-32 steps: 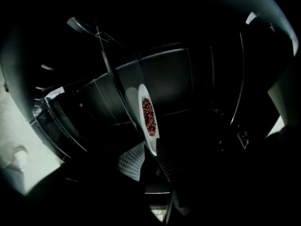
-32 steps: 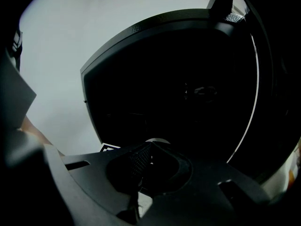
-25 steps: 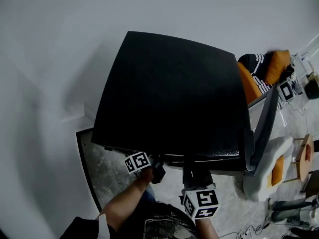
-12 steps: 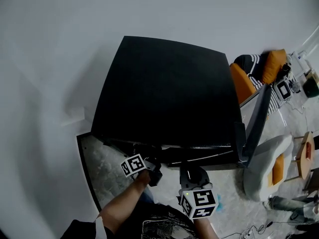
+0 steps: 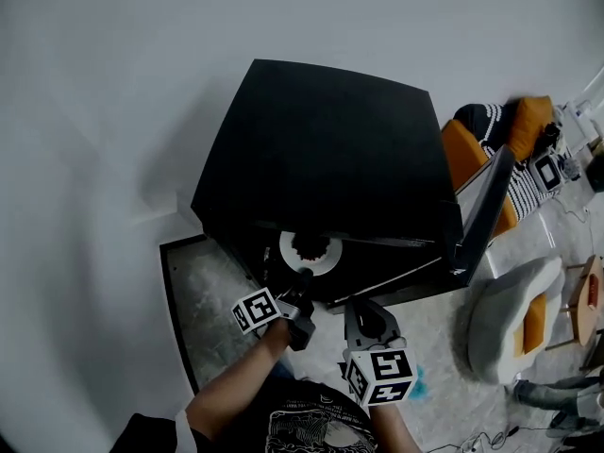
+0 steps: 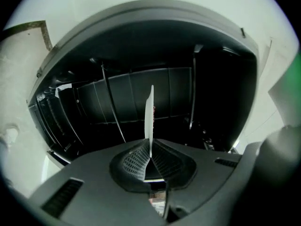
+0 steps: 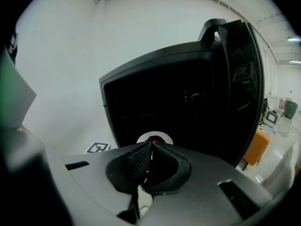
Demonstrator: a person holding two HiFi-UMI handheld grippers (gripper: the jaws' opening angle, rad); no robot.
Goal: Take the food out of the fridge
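A small black fridge (image 5: pixel 330 159) stands open, its door (image 5: pixel 481 210) swung out to the right. A white plate (image 5: pixel 326 253) with dark food (image 5: pixel 311 247) on it shows at the fridge's mouth. My left gripper (image 5: pixel 303 279) is shut on the plate's near rim. In the left gripper view the plate (image 6: pixel 150 117) shows edge-on as a thin white strip clamped in the left gripper (image 6: pixel 150 152), with the dark fridge interior behind. My right gripper (image 5: pixel 361 311) hangs just right of the plate and is shut on nothing. The right gripper view shows the plate (image 7: pixel 162 136) beyond the right gripper (image 7: pixel 151 150).
Wire shelves (image 6: pixel 108 102) cross the fridge interior. An orange seat (image 5: pixel 472 154) and a white chair (image 5: pixel 510 310) stand right of the open door. A white wall runs behind and to the left. A square marker (image 7: pixel 98 148) lies on the pale floor (image 5: pixel 217 300).
The plate, hidden under the fridge's top before, now shows at the opening with the left gripper on its rim. Both grippers have drawn back slightly toward me.
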